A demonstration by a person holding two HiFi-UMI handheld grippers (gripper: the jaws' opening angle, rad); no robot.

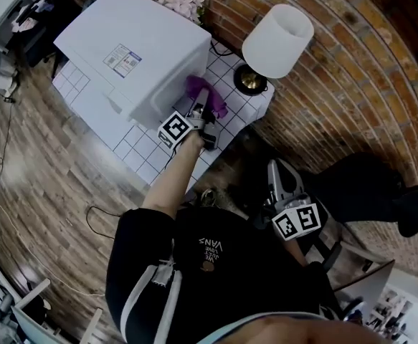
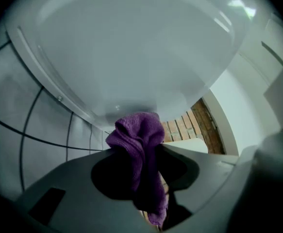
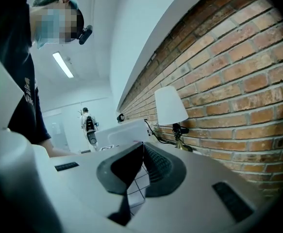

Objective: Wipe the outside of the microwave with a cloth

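**One purple cloth is brought to the microwave's side wall**

Most of the head view is filled by the white box-shaped microwave [image 1: 133,49], which is set on a white tiled table [image 1: 140,156]. A brass-footed lamp with a white shade [image 1: 277,40] is placed just beside it. The purple terry cloth [image 1: 196,88] is pinched in the left gripper [image 1: 203,106], whose jaws are closed on a fold of it. It is pushed up to the microwave's wall on the lamp side, low down near the table. The right gripper [image 1: 279,174] is held well apart at the person's side, with its jaws brought together on nothing.

The wipe is judged best done with the bunched cloth flattened against the panel and even pressure applied. Overlapping strokes should be run clear of the lamp and its black cable [image 1: 223,49], and the loose tail should be lifted off the table. A blue-and-white sticker [image 1: 122,59] is seen on the microwave's top, its print too small to be read. "VANS" is read on the black shirt [image 1: 210,248].
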